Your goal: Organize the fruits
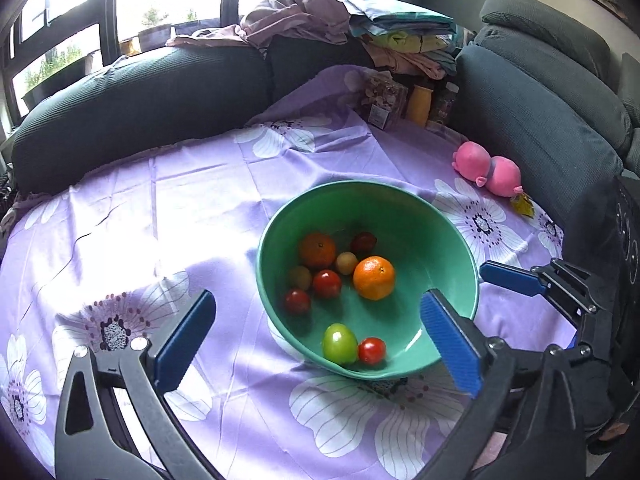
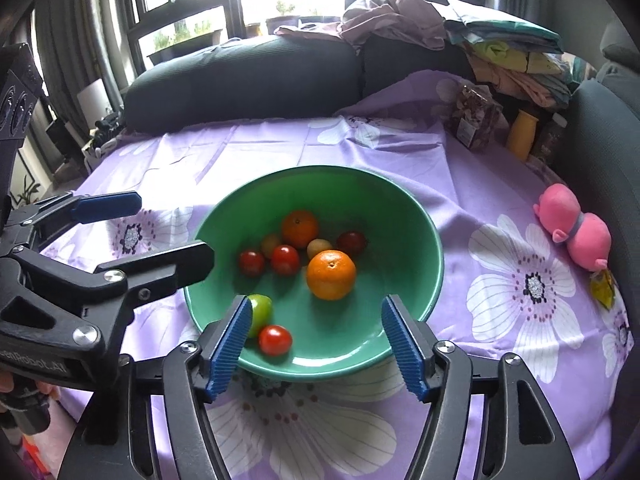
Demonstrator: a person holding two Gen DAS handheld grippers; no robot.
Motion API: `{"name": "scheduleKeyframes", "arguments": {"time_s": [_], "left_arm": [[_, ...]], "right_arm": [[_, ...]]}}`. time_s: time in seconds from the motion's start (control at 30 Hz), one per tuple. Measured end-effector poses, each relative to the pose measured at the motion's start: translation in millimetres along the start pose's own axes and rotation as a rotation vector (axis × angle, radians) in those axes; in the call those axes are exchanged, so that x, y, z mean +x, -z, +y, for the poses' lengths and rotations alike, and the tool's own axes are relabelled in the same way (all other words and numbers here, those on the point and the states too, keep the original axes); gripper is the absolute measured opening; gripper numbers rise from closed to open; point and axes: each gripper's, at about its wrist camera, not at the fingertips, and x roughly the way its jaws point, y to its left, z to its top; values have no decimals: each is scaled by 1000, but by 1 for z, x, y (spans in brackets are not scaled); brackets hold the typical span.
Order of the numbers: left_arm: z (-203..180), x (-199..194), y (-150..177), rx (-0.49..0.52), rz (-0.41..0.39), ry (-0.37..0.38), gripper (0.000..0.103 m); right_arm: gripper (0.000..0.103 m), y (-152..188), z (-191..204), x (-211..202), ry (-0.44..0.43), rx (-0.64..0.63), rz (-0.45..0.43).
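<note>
A green bowl (image 1: pixel 432 236) (image 2: pixel 400 208) sits on the purple flowered cloth (image 1: pixel 180 216). It holds two oranges (image 1: pixel 374 278) (image 2: pixel 331 275), a green tomato (image 1: pixel 340 343) (image 2: pixel 261 309), several red cherry tomatoes (image 1: pixel 372 351) (image 2: pixel 275 340) and small yellowish fruits. My left gripper (image 1: pixel 320 340) is open and empty over the bowl's near rim. My right gripper (image 2: pixel 314 344) is open and empty, its fingertips over the bowl's near side; its left pad (image 2: pixel 230 346) is just beside the green tomato. The left gripper also shows in the right wrist view (image 2: pixel 160 232), and the right gripper in the left wrist view (image 1: pixel 516 278).
A pink plush pig (image 1: pixel 488 170) (image 2: pixel 576 232) lies at the right edge near a yellow wrapper (image 2: pixel 602 286). A box (image 2: pixel 474 122), a yellow bottle (image 2: pixel 522 134) and jars stand at the back right. Dark sofa cushions (image 1: pixel 140 104) and piled clothes (image 2: pixel 400 20) surround the table.
</note>
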Motion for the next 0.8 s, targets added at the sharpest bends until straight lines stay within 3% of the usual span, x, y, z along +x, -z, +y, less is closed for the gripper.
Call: {"name": "scheduleKeyframes", "arguments": {"time_s": [0.1,0.27,0.4,0.53,0.67,0.8], "left_arm": [[1,-9,-1,-5,-23,-22,102],[-3,-14,-1,-5,8,28,102],[-14,-16,0,58,-16,-67,102],[-12,-14,-2,33,19,39,102],[-17,-11,-3,64,1,-118,102],[-15,-5,-4,57,6,-166,102]], "right_arm": [[71,1,-1,-10,9,-9,-19],[71,2,0,-19,7,-17,-36],[71,2,1,-22,3,-20,-40],[71,2,0,-23,4,-16,-43],[71,2,-3,-21,6,-3,-39],[71,3,-4,-21,6,-1,-37]]}}
